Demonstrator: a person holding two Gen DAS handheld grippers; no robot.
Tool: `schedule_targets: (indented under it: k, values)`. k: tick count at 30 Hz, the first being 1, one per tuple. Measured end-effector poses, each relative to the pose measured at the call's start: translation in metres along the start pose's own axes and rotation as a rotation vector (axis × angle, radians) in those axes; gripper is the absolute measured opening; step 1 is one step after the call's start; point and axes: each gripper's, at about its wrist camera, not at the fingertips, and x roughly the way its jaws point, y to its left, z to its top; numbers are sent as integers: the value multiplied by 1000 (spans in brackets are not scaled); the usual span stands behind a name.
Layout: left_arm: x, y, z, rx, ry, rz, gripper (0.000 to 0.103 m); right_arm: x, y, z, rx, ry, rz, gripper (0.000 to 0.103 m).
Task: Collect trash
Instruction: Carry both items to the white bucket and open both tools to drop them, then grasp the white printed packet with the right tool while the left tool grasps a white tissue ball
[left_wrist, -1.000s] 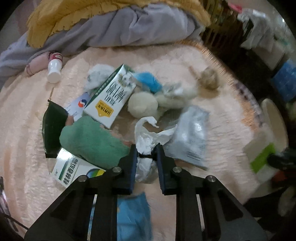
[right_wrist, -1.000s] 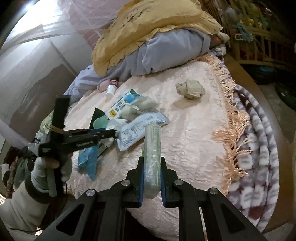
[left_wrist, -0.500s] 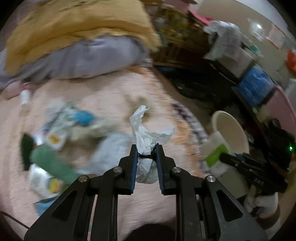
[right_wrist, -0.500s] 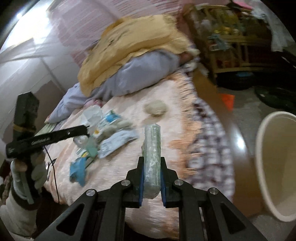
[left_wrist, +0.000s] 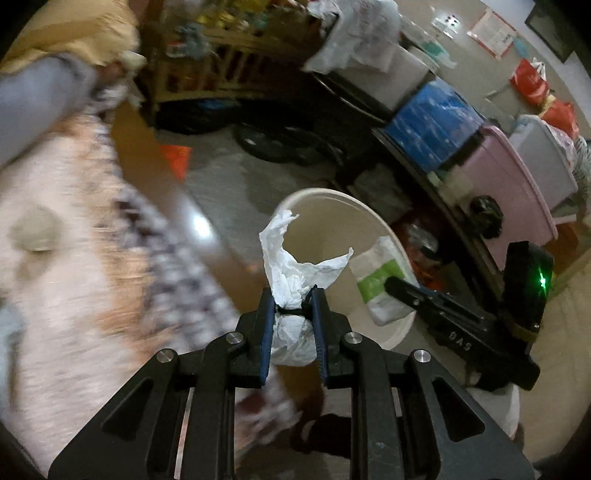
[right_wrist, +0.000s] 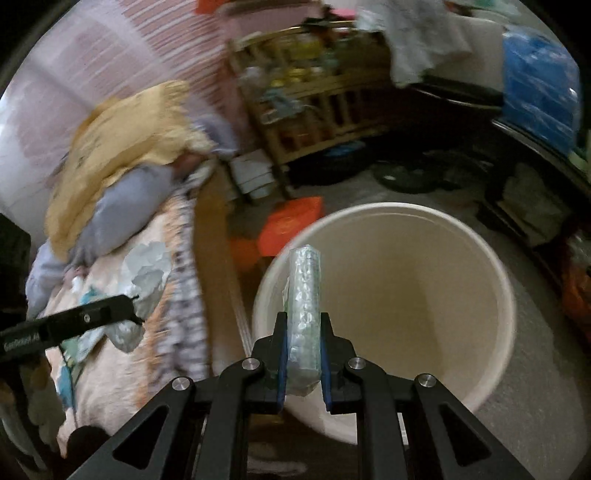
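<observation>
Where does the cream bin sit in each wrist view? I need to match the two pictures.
Left wrist: cream bin right of centre, behind the held white tissue.
Right wrist: cream bin fills centre-right, behind the held packet.
Shared landmark: orange box on the floor.

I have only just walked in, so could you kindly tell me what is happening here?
A person is clearing trash from a bed into a cream bucket on the floor. The left hand-held gripper is shut on a crumpled white tissue, held near the bucket. The right hand-held gripper is shut on a green and white packet, which stands upright over the bucket's near rim. Neither piece has been dropped in yet. More litter lies on the bedspread.
</observation>
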Motion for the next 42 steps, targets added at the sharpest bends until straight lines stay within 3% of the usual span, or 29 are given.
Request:
schedule_targets:
  k: [2,4,5,6,8,10,14,19,26,32,42]
  values:
    - [17,-9,2,-6,12,-29,20,0,-15,1,31,-8,-32,14]
    - [35,-16,5,-16,30,-73,32,0,-27,1,55,-18,-52,14]
    - [39,-18,5,-22,33,-86,37,0,-31,1,64,-23,-65,18]
    - [44,-19,6,-31,33,-95,45,-1,-34,-1,67,-28,-76,29]
    - [46,-18,6,-53,35,-104,46,-2,-38,-2,72,-35,-95,44]
    - [43,-16,3,-51,40,-91,46,-1,-39,-3,72,-36,-99,44]
    - [24,-9,-6,-32,23,6,46,3,-27,-5,58,-20,-64,44]
    - [-11,11,-26,21,-55,208,47,8,6,-7,-3,-17,-22,44]
    - [-57,53,-51,-11,-135,369,46,16,62,-14,-67,-1,61,46]
    - [-93,84,-72,-19,-183,472,47,26,116,-18,-116,28,138,58]
    - [-145,136,-93,-92,-235,577,47,39,197,-24,-208,63,235,60]
